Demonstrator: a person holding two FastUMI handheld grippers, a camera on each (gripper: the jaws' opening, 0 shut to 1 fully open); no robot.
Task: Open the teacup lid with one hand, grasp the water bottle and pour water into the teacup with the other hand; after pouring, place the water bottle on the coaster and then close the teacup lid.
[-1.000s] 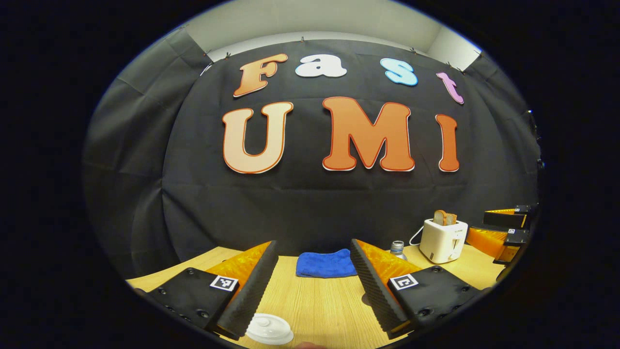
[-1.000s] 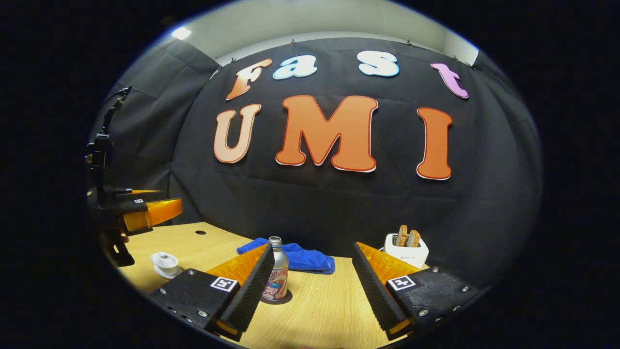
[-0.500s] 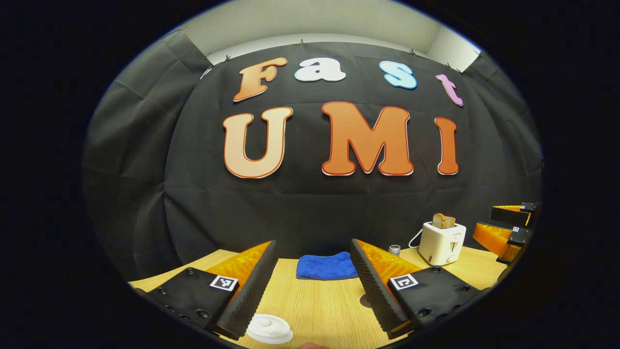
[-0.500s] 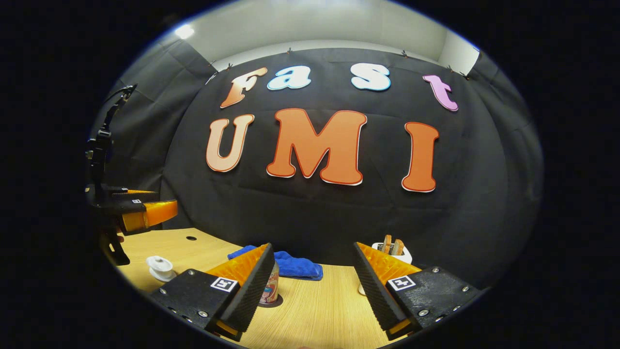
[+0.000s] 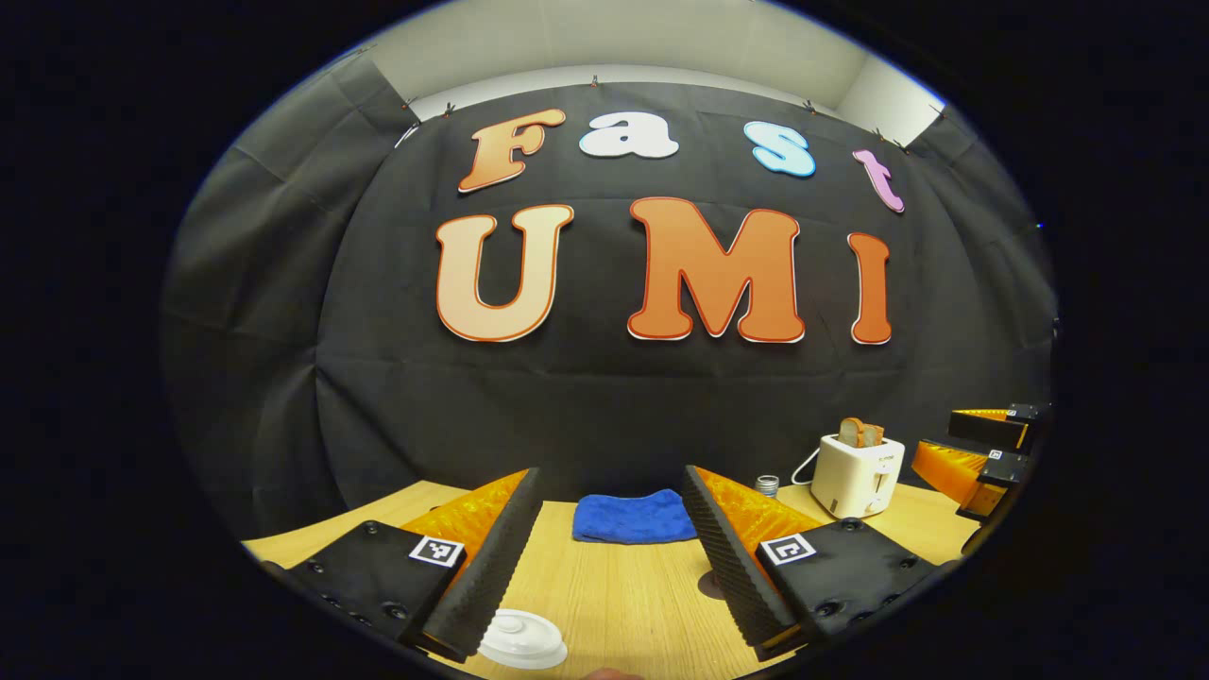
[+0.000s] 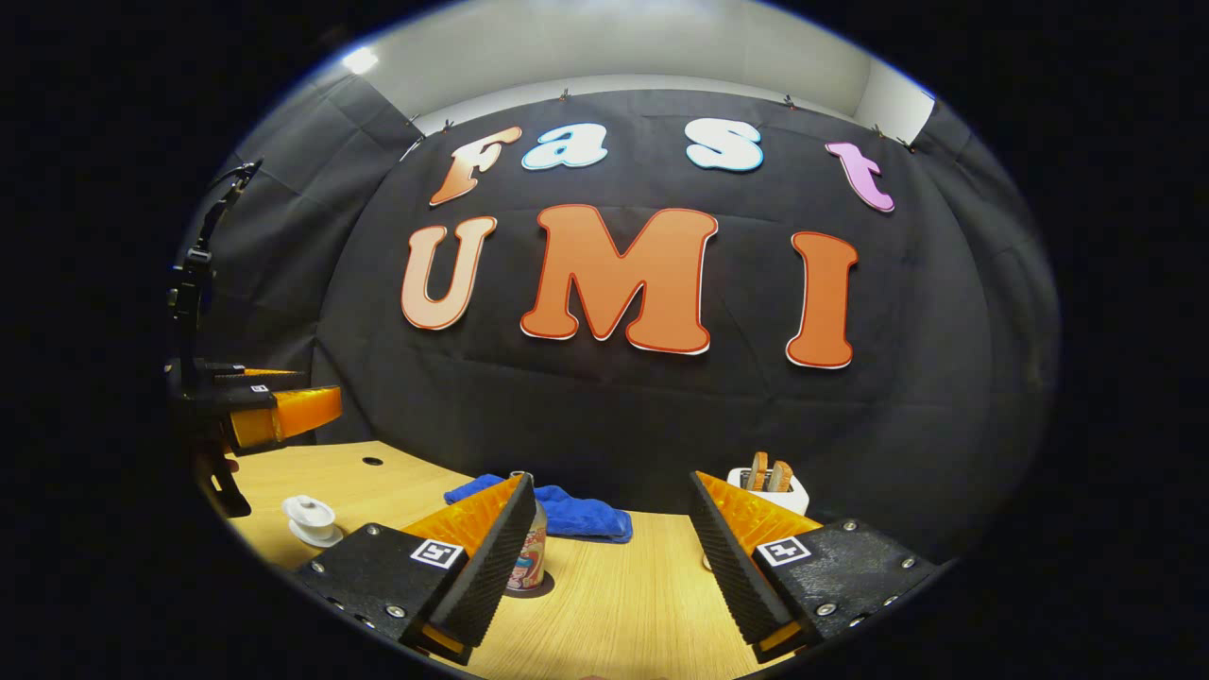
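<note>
The left gripper [image 5: 612, 552] hangs above the wooden table [image 5: 623, 595] with its jaws spread wide and nothing between them. The lidded white teacup [image 5: 522, 642] stands just beside the tip of its left finger, low in the left gripper view, apart from both fingers. Ahead, between the two fingers, a folded blue cloth [image 5: 631, 517] lies at the foot of the booth wall. Beyond the right finger, the metal cap of the water bottle [image 5: 768, 484] shows above that finger's top edge; the bottle body is hidden. Farther to the right stands a white toaster [image 5: 857, 474] with bread slices in its slots, and past it the right gripper [image 5: 982, 451] shows at the edge.

In the right gripper view, the right gripper [image 6: 612, 548] is also wide open and empty. The water bottle [image 6: 529, 557] stands upright on a dark round coaster [image 6: 538, 590], just behind the left finger, which covers part of it; contact cannot be determined. The blue cloth [image 6: 576, 510] lies beyond the bottle. The toaster [image 6: 770, 484] stands behind the right finger. Well to the left, the teacup [image 6: 310, 518] sits on the table [image 6: 614, 604] below the left gripper [image 6: 274, 413].
</note>
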